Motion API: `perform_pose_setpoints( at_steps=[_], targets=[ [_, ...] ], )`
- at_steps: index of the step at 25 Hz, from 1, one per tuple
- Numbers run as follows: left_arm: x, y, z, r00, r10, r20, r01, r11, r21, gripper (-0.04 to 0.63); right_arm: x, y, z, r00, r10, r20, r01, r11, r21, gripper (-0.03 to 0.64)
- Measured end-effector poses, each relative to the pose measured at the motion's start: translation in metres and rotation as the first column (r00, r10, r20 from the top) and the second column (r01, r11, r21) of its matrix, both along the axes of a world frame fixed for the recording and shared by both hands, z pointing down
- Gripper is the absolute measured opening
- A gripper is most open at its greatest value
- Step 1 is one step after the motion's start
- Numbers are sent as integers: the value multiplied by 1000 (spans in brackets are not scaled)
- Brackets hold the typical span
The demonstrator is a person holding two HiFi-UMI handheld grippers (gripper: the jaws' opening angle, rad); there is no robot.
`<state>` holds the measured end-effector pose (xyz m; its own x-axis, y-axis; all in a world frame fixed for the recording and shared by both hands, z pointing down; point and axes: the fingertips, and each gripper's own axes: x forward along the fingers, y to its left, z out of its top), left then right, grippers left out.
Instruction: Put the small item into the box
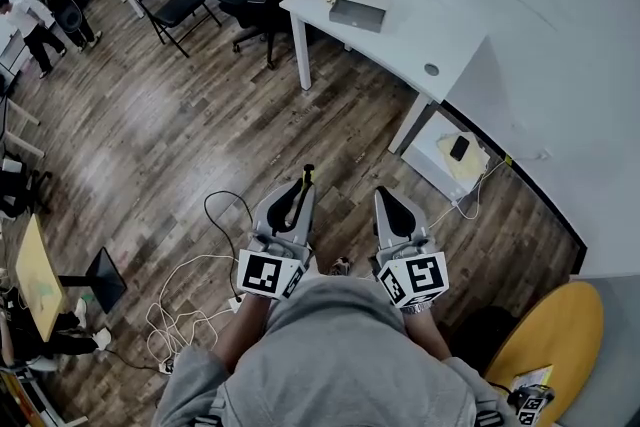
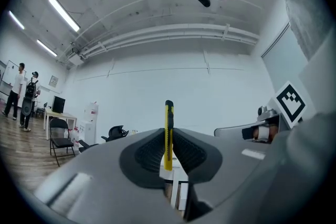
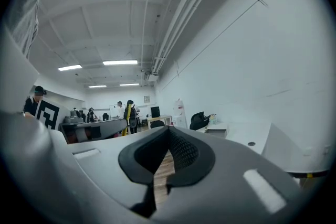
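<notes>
Plainly, the left hand-held gripper (image 1: 302,190) is clenched on an upright yellow utility knife (image 2: 168,136) above the wooden floor (image 1: 180,135). At its three o'clock, the right hand-held gripper (image 1: 385,197) is closed and empty.

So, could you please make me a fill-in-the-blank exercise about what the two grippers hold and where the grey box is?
1. The left gripper grips a ____ utility knife between its jaws.
2. The right gripper has its jaws together and holds ____.
3. The grey box lies on the ____ table.

Missing words: yellow; nothing; white.
</notes>
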<state>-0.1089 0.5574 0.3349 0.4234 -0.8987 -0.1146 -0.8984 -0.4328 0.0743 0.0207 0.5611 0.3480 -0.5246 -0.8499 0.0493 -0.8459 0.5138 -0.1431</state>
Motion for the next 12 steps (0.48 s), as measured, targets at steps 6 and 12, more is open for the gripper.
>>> perform_pose_setpoints(
  at_steps=[6,12],
  targets=[
    [-2,-8,4,1000,-4,-2,4,1000,-10,48,-4,-10,8,1000,-9,-2,9,1000,-17,15],
    [-11,-33,7,1000,-12,-25,11,1000,-22,48,-6,-26,13,999,5,-48,-6,1000,-26,15]
  ],
)
